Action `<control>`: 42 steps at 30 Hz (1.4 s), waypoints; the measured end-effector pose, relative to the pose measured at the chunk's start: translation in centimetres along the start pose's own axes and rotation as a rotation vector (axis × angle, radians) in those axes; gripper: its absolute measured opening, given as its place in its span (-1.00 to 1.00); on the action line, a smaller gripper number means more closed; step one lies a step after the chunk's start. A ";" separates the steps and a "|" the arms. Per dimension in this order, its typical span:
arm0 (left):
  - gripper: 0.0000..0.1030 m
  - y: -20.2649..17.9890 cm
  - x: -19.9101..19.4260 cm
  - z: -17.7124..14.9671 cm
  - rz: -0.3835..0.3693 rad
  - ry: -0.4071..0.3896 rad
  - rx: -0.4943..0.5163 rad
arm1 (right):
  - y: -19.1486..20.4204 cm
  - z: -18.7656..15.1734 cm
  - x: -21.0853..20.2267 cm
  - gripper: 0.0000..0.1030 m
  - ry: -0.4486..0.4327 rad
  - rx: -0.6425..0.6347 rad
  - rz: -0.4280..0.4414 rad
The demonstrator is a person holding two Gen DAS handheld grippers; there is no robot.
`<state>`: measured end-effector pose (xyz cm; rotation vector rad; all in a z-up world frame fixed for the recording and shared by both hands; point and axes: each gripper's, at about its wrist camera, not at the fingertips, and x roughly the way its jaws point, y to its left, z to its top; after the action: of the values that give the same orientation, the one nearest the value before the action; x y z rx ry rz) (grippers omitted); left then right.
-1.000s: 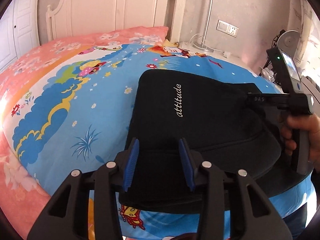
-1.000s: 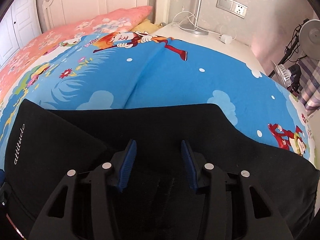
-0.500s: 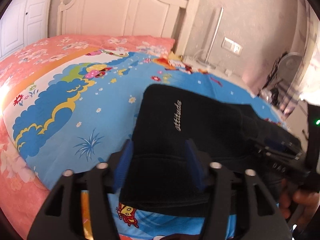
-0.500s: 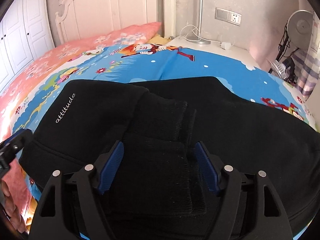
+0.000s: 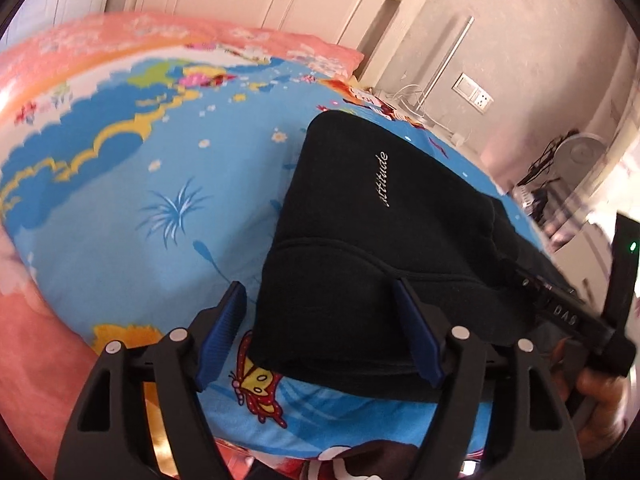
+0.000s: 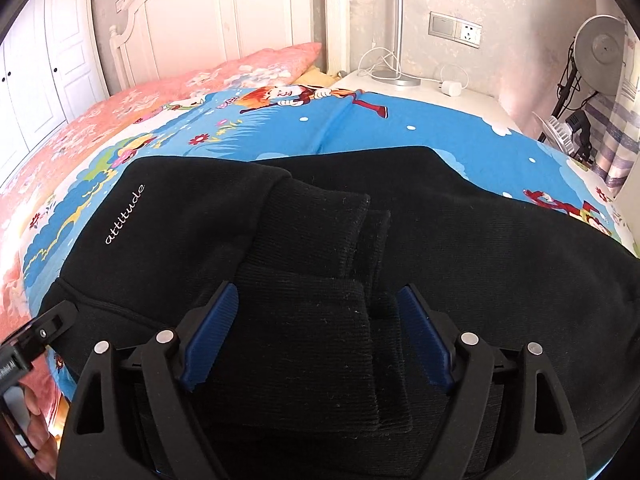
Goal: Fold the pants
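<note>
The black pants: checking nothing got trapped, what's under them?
Around the black pants, only the cartoon bedsheet shows. Whatever lies beneath the folded layers is covered.

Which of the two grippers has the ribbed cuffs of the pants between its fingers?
The right gripper: ribbed cuffs lie between its open fingers; the left gripper straddles smooth fabric.

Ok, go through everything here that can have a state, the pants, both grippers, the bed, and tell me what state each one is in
black pants: folded over, lying on the bed, ribbed cuffs stacked on top.
ribbed cuffs: lying loose between the right gripper's fingers, not pinched.
left gripper: open, holding nothing, over the pants' near edge.
right gripper: open, holding nothing.
cartoon bedsheet: spread flat under the pants.
green light on the right gripper's body: lit.
</note>
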<state>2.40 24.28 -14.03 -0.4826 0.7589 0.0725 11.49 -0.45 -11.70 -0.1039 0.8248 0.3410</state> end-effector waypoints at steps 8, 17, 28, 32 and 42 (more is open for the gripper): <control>0.51 -0.4 0.1 -0.2 0.013 -0.002 0.033 | -0.5 -0.2 0.2 0.57 -0.001 0.009 0.018; 0.49 -0.4 0.2 -0.1 0.003 0.003 0.040 | -1.0 3.3 -1.9 0.28 -0.001 0.032 0.103; 0.49 -0.4 0.3 -0.2 0.001 -0.007 0.043 | 2.5 8.6 5.0 -0.31 0.136 -0.052 0.100; 0.49 -0.3 0.2 -0.2 -0.008 -0.004 0.045 | 3.2 7.2 5.9 -0.27 0.072 -0.117 0.046; -0.38 -0.8 -0.7 9.2 -0.085 -0.082 0.128 | 3.5 6.2 6.0 0.00 0.034 -0.143 0.001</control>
<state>7.94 27.72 -7.51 -0.3872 0.6574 -0.0349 18.45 5.76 -11.76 -0.2433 0.8340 0.3996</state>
